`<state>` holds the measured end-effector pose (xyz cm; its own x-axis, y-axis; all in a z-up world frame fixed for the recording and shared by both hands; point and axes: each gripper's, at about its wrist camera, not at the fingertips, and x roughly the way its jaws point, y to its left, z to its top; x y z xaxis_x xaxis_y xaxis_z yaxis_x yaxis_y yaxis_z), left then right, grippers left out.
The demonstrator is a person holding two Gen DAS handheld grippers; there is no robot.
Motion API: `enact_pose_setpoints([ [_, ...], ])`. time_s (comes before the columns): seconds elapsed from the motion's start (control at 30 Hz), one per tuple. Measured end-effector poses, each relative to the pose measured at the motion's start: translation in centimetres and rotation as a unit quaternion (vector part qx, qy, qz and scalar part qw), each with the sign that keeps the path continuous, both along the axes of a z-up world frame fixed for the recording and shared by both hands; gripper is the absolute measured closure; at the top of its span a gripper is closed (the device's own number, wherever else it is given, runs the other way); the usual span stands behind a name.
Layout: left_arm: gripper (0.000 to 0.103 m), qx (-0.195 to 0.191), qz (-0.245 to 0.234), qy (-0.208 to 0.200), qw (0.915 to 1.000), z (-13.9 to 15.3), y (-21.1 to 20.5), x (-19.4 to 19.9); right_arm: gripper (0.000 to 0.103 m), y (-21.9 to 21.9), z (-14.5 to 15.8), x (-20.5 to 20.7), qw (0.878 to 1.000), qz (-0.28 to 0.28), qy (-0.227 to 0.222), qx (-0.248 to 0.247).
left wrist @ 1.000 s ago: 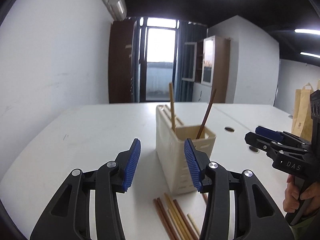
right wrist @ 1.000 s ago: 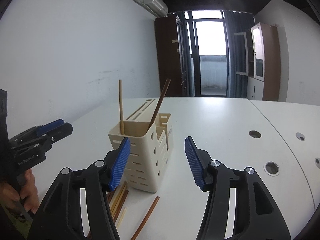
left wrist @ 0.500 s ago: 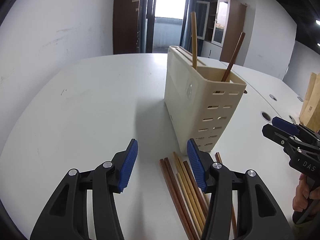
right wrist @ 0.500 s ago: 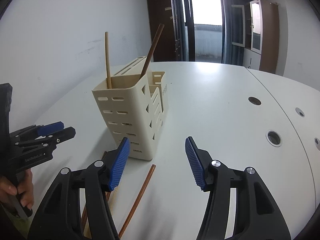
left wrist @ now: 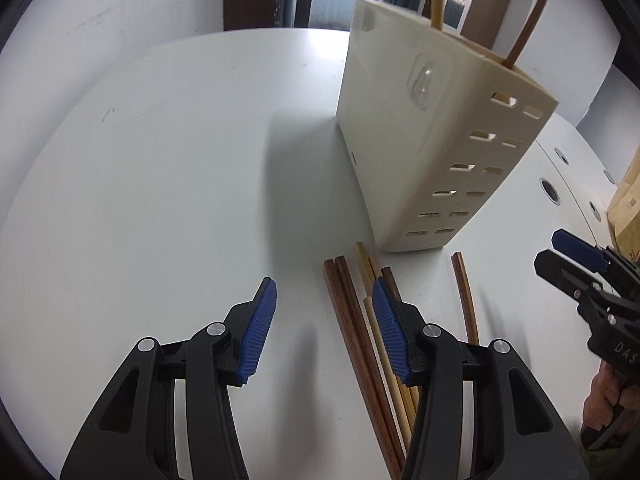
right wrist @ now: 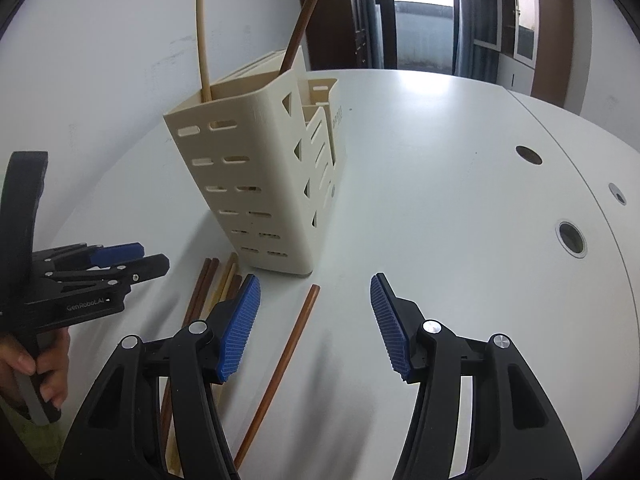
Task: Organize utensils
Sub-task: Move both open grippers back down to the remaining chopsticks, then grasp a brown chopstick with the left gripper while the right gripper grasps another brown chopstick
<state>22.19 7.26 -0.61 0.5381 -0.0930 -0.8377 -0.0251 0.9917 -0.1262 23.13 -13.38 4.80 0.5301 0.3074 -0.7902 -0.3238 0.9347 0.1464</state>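
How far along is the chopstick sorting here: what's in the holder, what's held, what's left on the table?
Done: a pale chopstick and a dark chopstick stand in the cream holder. In hand: nothing; the left gripper and right gripper are open and empty. Left: the bundle of chopsticks and a lone dark chopstick lie on the table.

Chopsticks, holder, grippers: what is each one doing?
Holder: upright on the table, two chopsticks standing in it.
Bundle of chopsticks: lying flat.
Lone brown chopstick: lying flat, apart.
Left gripper: open, empty.
Right gripper: open, empty.
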Motion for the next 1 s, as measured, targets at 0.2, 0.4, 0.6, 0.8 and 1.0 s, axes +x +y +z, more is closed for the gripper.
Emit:
enact_pose_setpoints([
  [0.2,0.055,0.001,-0.004,0.024,0.9997,-1.0,-0.4,0.8,0.046,0.1,-1.3,0.7,1.000,-0.002,0.029,0.004],
  [0.4,0.059,0.010,-0.001,0.042,0.9991,-1.6,-0.4,1.7,0.049,0.4,-2.6,1.7,0.998,-0.002,0.061,0.002],
  [0.6,0.064,0.009,0.003,0.056,0.9984,-2.6,0.4,2.5,0.057,1.4,-4.0,2.5,0.996,0.003,0.083,-0.011],
  [0.8,0.067,0.014,0.006,0.064,0.9978,-3.3,-0.1,3.1,0.065,2.3,-5.0,2.8,0.995,0.004,0.095,-0.017],
  [1.0,0.068,0.018,0.005,0.071,0.9973,-4.0,-0.2,3.2,0.070,2.7,-5.4,3.0,0.995,0.003,0.095,-0.030],
])
